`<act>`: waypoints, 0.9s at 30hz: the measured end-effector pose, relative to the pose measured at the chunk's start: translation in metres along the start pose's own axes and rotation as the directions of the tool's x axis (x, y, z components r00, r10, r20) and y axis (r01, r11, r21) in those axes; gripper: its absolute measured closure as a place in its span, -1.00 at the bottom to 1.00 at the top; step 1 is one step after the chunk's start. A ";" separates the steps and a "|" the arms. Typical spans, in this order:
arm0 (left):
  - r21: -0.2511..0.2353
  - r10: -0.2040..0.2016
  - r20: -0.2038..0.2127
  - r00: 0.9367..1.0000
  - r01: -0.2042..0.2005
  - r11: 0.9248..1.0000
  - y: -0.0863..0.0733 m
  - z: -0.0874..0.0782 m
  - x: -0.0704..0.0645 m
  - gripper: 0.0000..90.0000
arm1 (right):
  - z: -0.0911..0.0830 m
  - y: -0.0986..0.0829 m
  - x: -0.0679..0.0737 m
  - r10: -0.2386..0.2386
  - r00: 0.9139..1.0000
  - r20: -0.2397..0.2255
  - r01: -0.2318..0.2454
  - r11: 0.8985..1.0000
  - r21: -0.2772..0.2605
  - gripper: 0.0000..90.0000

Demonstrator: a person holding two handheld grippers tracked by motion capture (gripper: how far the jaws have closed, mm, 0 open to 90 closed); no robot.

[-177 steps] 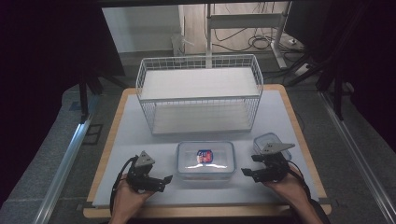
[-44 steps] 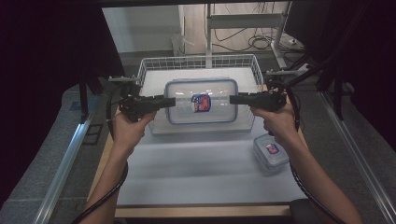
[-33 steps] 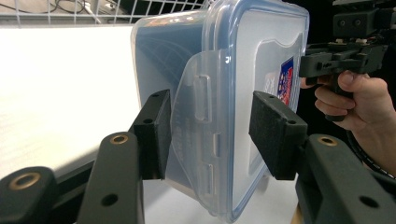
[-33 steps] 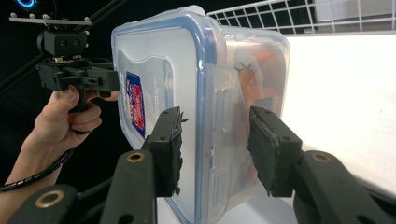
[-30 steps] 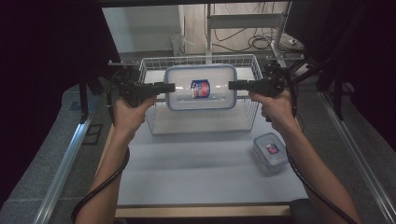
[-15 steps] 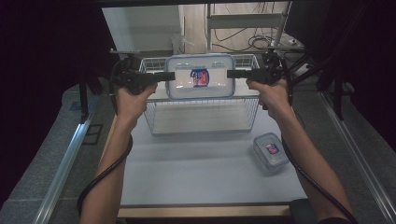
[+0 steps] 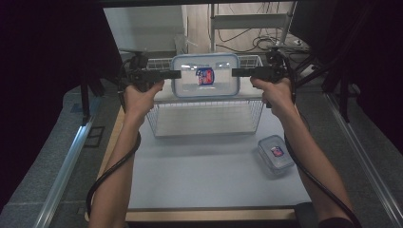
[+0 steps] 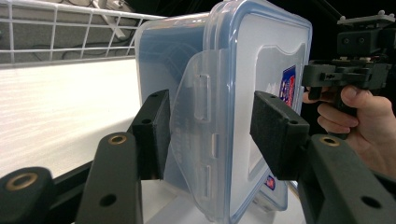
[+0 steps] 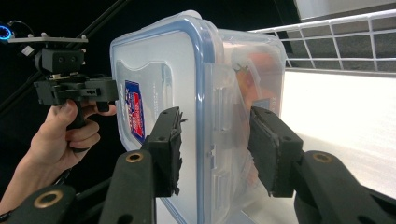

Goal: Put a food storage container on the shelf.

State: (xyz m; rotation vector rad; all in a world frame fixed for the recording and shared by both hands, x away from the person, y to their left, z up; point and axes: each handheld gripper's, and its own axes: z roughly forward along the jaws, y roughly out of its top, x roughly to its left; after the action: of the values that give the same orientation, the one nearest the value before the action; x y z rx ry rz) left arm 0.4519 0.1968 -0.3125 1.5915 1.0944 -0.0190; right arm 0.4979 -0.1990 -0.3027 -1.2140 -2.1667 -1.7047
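Dark room, white table point(image 7: 209, 175), wire basket point(image 7: 204, 111), both grippers clamping upright container point(image 7: 205, 76).

A small box and a wire basket

A small lidded box point(image 7: 276, 154) sat on the white table point(image 7: 199, 175), well apart from the wire basket point(image 7: 204, 116).

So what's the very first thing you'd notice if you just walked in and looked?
A big clear box with a blue-edged lid, held up on its side over the white wire basket at the back of the table. The left claw and the right claw each sit at one end of it. A small box of the same kind sits alone on the table near the right forearm.
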 end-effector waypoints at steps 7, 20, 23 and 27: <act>0.005 -0.011 -0.006 1.000 0.011 1.000 0.002 0.002 0.002 0.08 | 0.002 0.004 -0.002 0.003 1.000 0.007 -0.003 1.000 0.004 0.21; -0.023 -0.024 -0.032 0.999 0.023 0.999 0.006 0.010 0.010 0.00 | 0.014 0.008 -0.005 -0.019 0.997 0.077 0.022 0.999 -0.034 0.08; -0.009 0.010 -0.094 0.996 -0.011 1.000 0.007 0.012 0.009 -0.05 | 0.015 0.010 -0.004 -0.037 0.994 0.103 0.041 0.999 -0.034 0.07; -0.029 0.024 -0.102 0.995 -0.028 0.999 0.007 0.010 0.007 -0.12 | 0.016 0.013 0.000 -0.078 0.987 0.143 0.085 0.995 -0.043 0.07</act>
State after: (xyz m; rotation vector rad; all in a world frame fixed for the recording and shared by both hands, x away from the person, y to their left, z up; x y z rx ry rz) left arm 0.4653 0.1941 -0.3145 1.5932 1.1468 0.0966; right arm 0.5116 -0.1850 -0.2985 -1.3127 -2.2978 -1.7636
